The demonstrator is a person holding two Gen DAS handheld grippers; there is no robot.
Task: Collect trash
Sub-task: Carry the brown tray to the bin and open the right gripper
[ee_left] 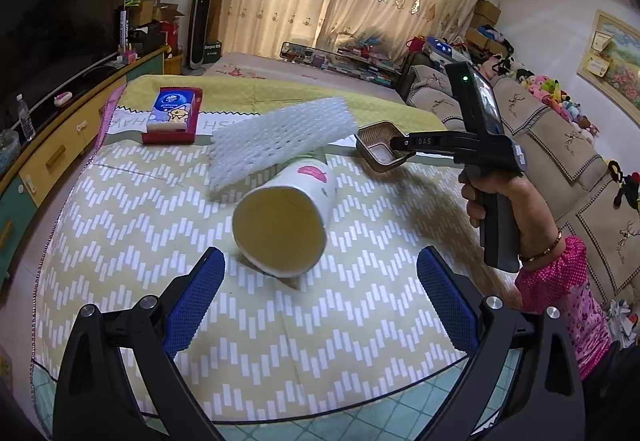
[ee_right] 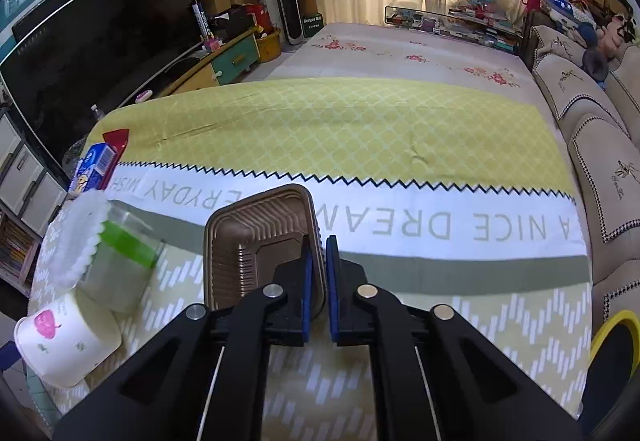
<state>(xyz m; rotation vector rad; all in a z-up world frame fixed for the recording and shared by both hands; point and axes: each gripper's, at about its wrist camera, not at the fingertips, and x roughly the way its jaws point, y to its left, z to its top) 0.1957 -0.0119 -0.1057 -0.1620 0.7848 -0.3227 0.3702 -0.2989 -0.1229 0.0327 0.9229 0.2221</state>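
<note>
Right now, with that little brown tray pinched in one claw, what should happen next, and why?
Probably lift the brown tray clear of the tablecloth: the right gripper is shut on its rim. The left gripper is open, and the paper cup lies untouched.

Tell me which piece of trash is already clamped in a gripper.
The brown plastic tray: the right gripper pinches its rim. The paper cup and white foam net lie untouched; the left gripper is open.

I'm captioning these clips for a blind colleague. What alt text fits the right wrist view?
The right gripper is shut on the wall of a brown plastic tray, held above a yellow-green patterned bedspread. At the left lie a tipped paper cup, a clear cup with a green band and white foam netting.
</note>
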